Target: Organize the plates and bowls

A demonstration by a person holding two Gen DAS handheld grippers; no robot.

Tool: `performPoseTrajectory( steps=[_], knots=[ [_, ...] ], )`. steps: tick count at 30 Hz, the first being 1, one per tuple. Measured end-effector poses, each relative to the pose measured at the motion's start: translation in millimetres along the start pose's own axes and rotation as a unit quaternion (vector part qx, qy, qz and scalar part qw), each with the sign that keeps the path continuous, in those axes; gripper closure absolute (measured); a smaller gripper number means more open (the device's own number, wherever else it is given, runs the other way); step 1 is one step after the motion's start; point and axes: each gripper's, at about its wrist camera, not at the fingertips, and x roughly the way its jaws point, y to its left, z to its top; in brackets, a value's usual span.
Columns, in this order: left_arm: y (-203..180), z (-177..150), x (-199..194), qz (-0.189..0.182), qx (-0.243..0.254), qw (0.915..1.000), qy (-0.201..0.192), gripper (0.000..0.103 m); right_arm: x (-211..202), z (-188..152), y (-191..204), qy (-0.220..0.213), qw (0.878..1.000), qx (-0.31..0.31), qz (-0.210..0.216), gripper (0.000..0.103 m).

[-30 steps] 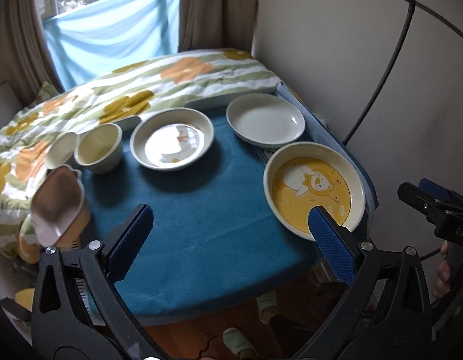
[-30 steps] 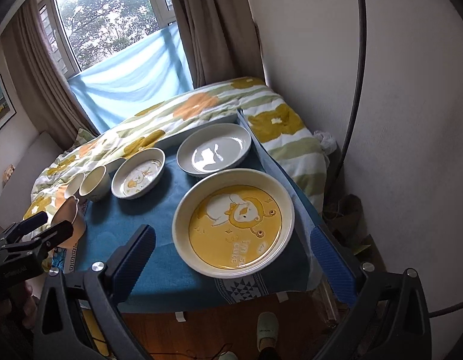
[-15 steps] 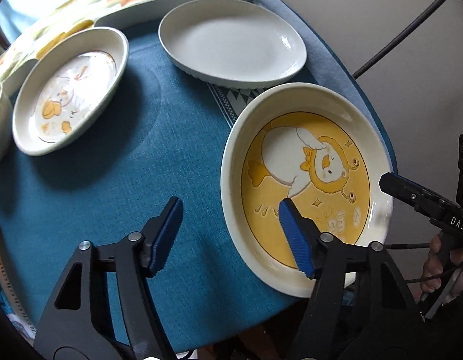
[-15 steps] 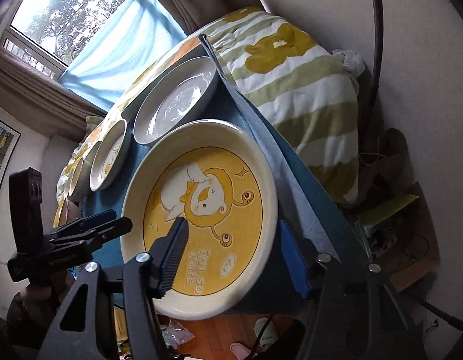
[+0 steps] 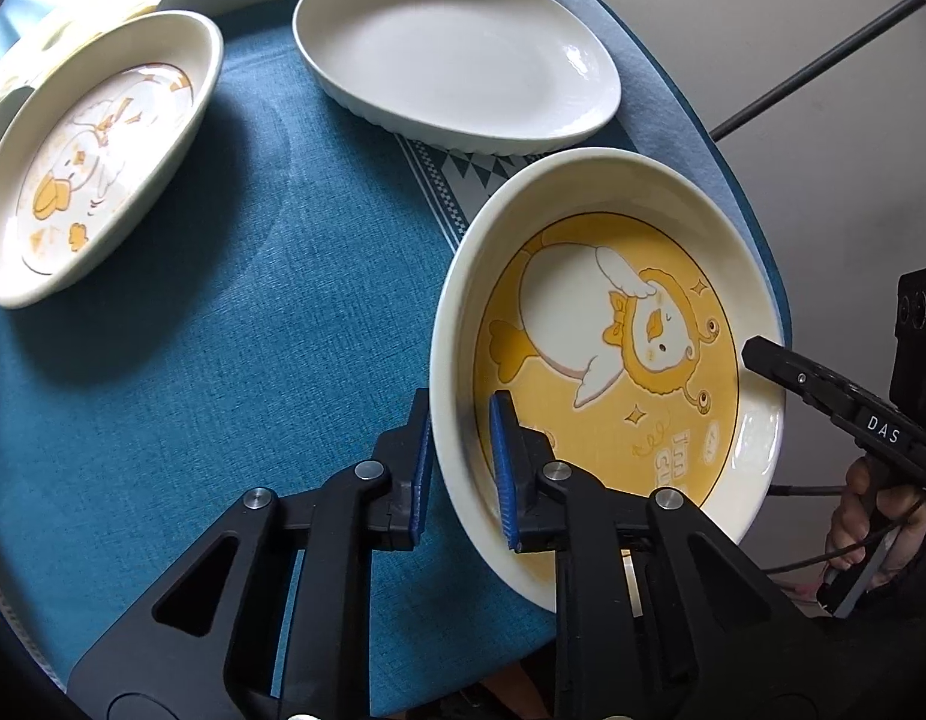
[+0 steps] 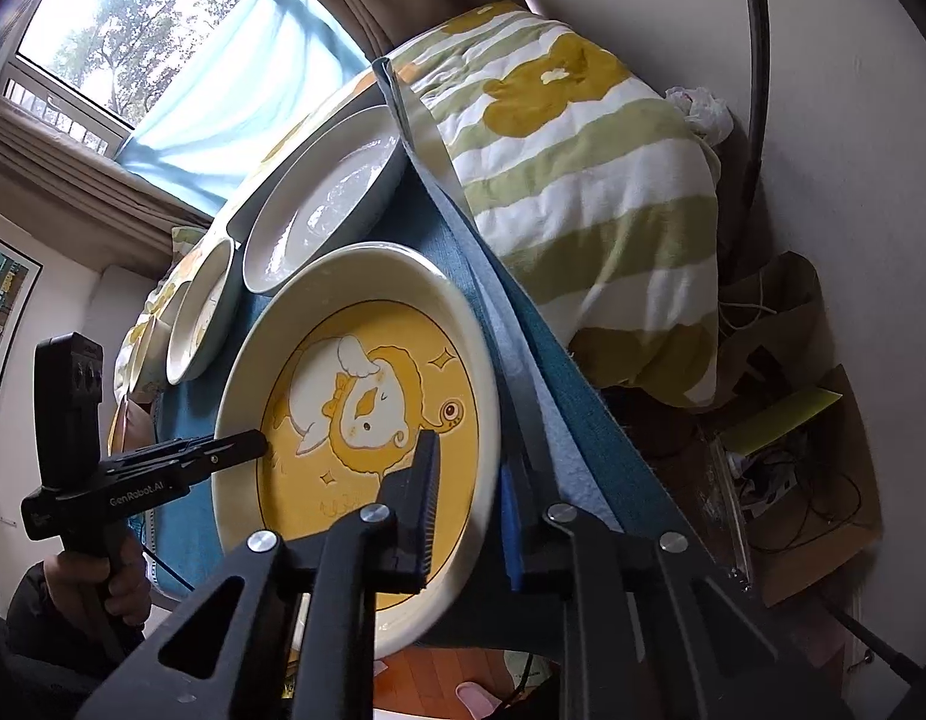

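Large round cream plate with a yellow cartoon-duck centre (image 5: 607, 360) sits at the near right corner of the table, on the teal woven tablecloth (image 5: 235, 360), its near edge overhanging the table edge.

Changes vs a second ago: both grippers were high above the table with jaws spread wide and nothing between them. Both have dropped to the plate and their jaws have just been closing, each with the plate's rim between them.

Left gripper (image 5: 460, 468): pinched on the plate's left rim, one blue pad (image 5: 502, 468) on the inside wall, the other outside, against the rim's outer face. Right gripper (image 6: 466, 510): clamped on the opposite rim, dark ribbed pad (image 6: 427, 504) inside over the yellow print, blue pad outside and mostly hidden behind the rim. So the plate is held from two sides, grippers facing each other across it. Each shows in the other's view, reaching over the far rim, with a hand (image 6: 112, 576) on the left one's grip.

Whether the plate has left the cloth: can't tell.

Surroundings: plain white oval dish (image 5: 457, 54) just beyond the plate, close but apart. Smaller cream dish with a duck drawing (image 5: 97, 150) further left, well clear. Green-and-white striped quilt with yellow patches (image 6: 589, 180) lies past the table on the right.
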Motion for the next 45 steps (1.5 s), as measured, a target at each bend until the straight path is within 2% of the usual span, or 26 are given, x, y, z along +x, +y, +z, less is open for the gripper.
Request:
performPoseTrajectory(
  steps=[7,11,17,23,28,34,41,45],
  knots=[
    [-13.6,-0.6,-1.4,0.026,0.013,0.9995,-0.009,0.089,-1.1,-0.1,3.2,0.0,1.0,-0.015,-0.009,0.088],
    [-17.2,-2.6,-2.7,0.024,0.003,0.9995,-0.02,0.089,-3.4,-0.4,6.7,-0.003,1.0,-0.028,-0.009,0.088],
    [-9.2,-12.7,-27.9,0.024,-0.027,0.9983,-0.046,0.089,-4.7,0.4,17.4,-0.002,0.998,-0.062,-0.004,0.088],
    [5.4,-28.9,-49.7,0.035,-0.073,0.9942,-0.07,0.089,-0.5,9.8,38.0,0.019,0.994,-0.105,0.009,0.088],
    [30.6,-51.3,-86.3,0.051,-0.115,0.987,-0.101,0.089,6.1,14.1,74.0,0.035,0.987,-0.151,0.032,0.088],
    [79.9,-82.6,-132.8,0.071,-0.164,0.9757,-0.127,0.089,25.4,7.3,131.1,0.053,0.978,-0.194,0.063,0.088],
    [148.4,-130.2,-165.1,0.095,-0.2,0.9657,-0.136,0.089,58.9,-20.1,200.0,0.072,0.967,-0.228,0.087,0.088],
    [185.9,-152.5,-168.8,0.103,-0.219,0.9617,-0.13,0.089,84.7,-37.1,230.4,0.09,0.963,-0.238,0.088,0.088]
  ],
)
